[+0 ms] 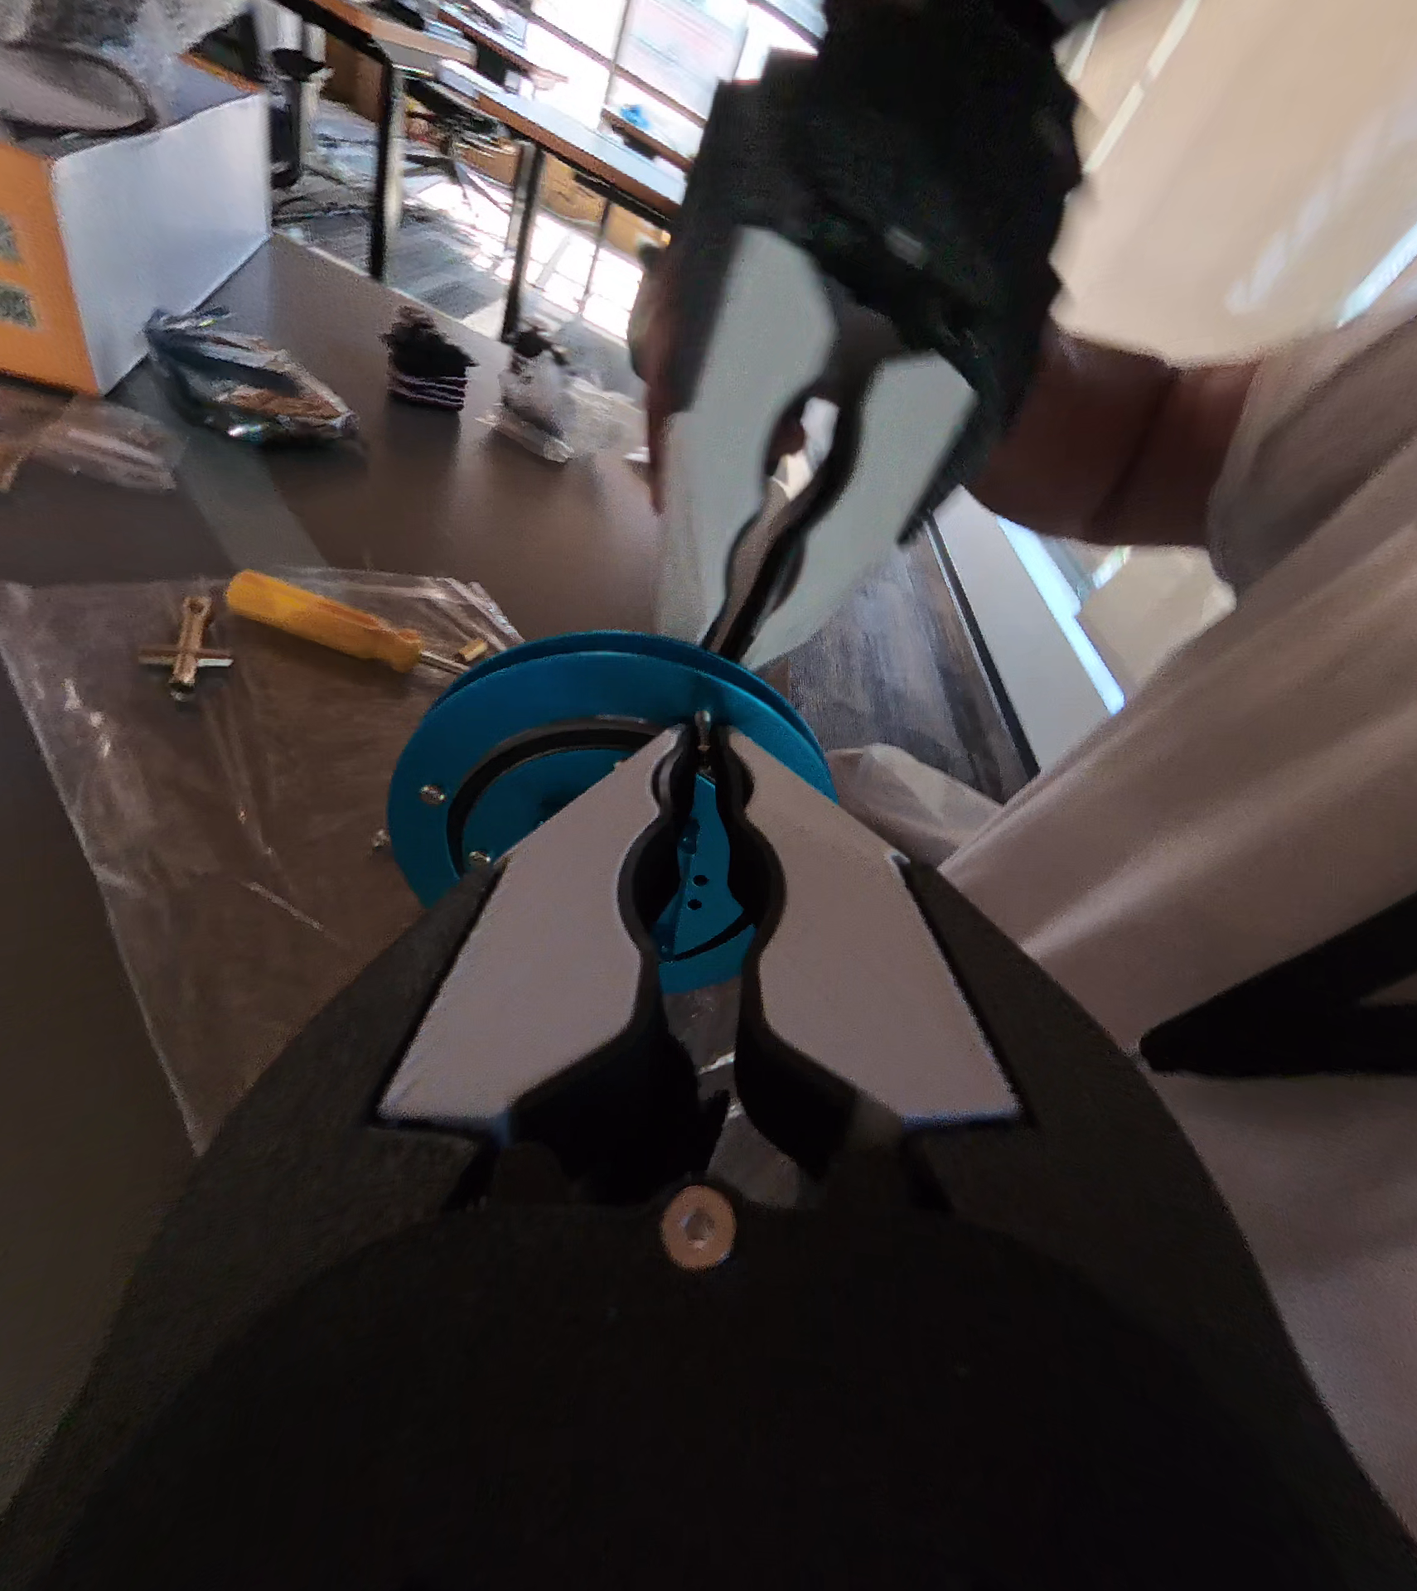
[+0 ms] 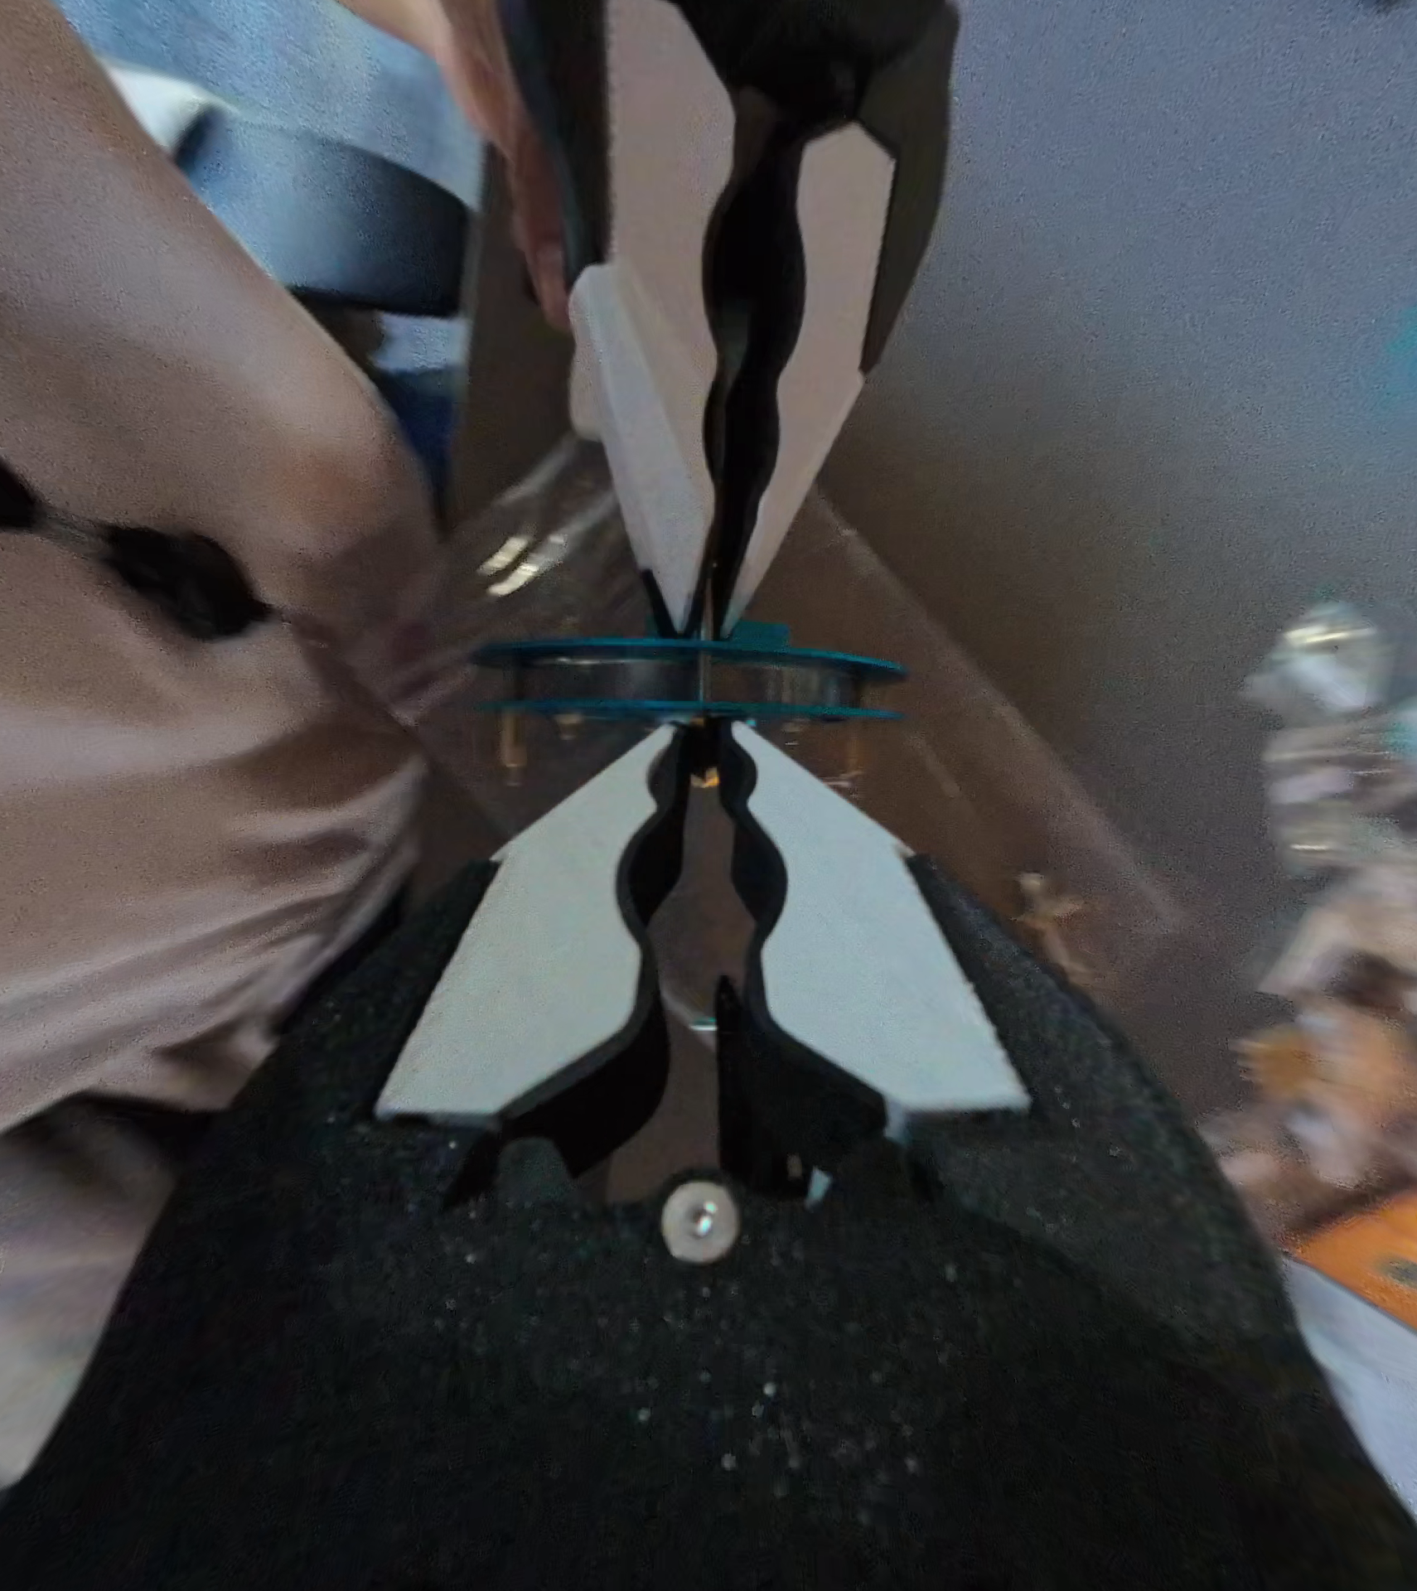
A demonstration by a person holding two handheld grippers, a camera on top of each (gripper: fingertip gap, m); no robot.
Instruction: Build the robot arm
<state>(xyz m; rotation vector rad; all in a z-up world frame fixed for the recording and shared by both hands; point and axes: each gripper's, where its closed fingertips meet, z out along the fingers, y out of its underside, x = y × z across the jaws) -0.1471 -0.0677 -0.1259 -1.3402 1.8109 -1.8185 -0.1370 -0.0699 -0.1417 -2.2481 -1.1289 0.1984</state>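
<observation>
Blue anodised metal fills the middle of both views: a double-flanged blue wheel, two thin discs with a dark band between them, held up off the dark table between the two claws. The left gripper has its white-faced fingers drawn together, the tips pinched on the wheel's near rim by a small screw. Straight ahead of it, across the wheel, the right gripper comes down from above, blurred, its tips likewise drawn together at the far rim.

From the right wrist view the wheel lies edge-on, flat across the tips. The right gripper is closed on the lower disc, where a small brass part sits between the tips. Beyond the wheel the left gripper points back at it, tips pressed to the upper disc. A thin pin runs between the discs at that spot.

Left of the left claw, on the table, a clear plastic bag lies flat with a yellow-handled screwdriver and a small cross-shaped wrench on it. Farther ahead and left sits an orange and white box. A person's beige sleeve fills the space left of the right claw.
</observation>
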